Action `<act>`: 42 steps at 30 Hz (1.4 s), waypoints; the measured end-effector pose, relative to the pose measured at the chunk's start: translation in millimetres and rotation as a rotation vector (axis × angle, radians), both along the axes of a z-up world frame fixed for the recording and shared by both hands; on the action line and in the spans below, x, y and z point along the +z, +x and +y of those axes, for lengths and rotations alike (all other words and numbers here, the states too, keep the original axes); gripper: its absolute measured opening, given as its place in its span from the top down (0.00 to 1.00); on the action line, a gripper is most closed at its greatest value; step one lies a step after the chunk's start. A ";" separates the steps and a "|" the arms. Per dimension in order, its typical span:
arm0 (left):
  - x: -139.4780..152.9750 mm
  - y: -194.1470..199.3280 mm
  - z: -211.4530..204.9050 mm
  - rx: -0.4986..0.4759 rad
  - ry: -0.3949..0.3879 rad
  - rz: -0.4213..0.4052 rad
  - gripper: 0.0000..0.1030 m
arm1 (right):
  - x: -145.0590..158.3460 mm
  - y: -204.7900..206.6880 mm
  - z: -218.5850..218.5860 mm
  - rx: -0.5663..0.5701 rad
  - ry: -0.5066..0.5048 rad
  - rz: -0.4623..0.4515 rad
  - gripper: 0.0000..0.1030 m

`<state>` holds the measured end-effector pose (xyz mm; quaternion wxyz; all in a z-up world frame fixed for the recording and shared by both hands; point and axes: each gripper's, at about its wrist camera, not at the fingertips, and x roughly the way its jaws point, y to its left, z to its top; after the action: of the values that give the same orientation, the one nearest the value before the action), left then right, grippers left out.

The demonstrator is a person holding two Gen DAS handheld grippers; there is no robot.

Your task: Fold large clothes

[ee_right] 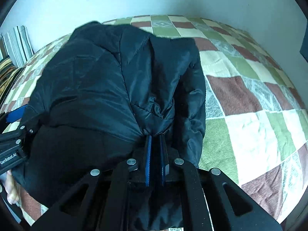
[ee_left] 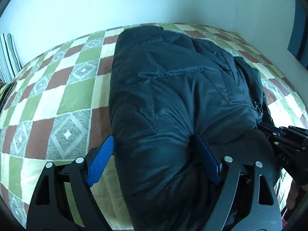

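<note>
Your dark quilted puffer jacket (ee_left: pixel 173 88) lies bunched on the checked bedspread (ee_left: pixel 57 88), its bulk running from the near edge of the bed toward the white wall (ee_left: pixel 134 3).

Your left gripper (ee_left: pixel 154 150) stands spread wide. Its blue-padded fingers (ee_left: pixel 102 159) straddle the near end of the jacket: the left pad sits against the jacket's side over the bedspread, and the right pad is sunk into a crease of the fabric. Whether they squeeze the bundle cannot be told.

Your right gripper (ee_right: pixel 156 140) is pressed nearly together, pinching a gathered fold of the jacket (ee_right: pixel 115 80); the fabric puckers where it enters the pads. In the left wrist view this gripper (ee_left: pixel 269 132) appears at the jacket's right flank, its tips hidden by cloth.

The left gripper's body (ee_right: pixel 13 144) shows at the left edge of the right wrist view, touching the jacket.

A striped cushion (ee_right: pixel 18 44) leans against the wall at the far left corner of the bed.
</note>
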<state>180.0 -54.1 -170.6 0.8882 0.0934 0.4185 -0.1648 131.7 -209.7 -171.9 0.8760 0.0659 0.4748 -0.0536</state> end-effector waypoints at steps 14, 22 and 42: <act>26.4 83.3 -18.0 0.065 0.120 -0.073 0.18 | 38.7 88.3 -30.3 -0.011 0.067 -0.051 0.73; 1.0 93.9 -25.1 0.066 0.150 -0.028 0.18 | -9.5 101.2 -33.1 -0.024 0.093 0.019 0.73; 32.7 44.3 -8.2 0.097 0.078 -0.084 0.18 | 23.6 46.1 -38.0 -0.090 0.105 -0.102 0.54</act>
<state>224.4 -62.3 -137.9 0.9076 0.1144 0.3912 -0.1009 177.8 -247.8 -148.3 0.8912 0.1356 0.4280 -0.0647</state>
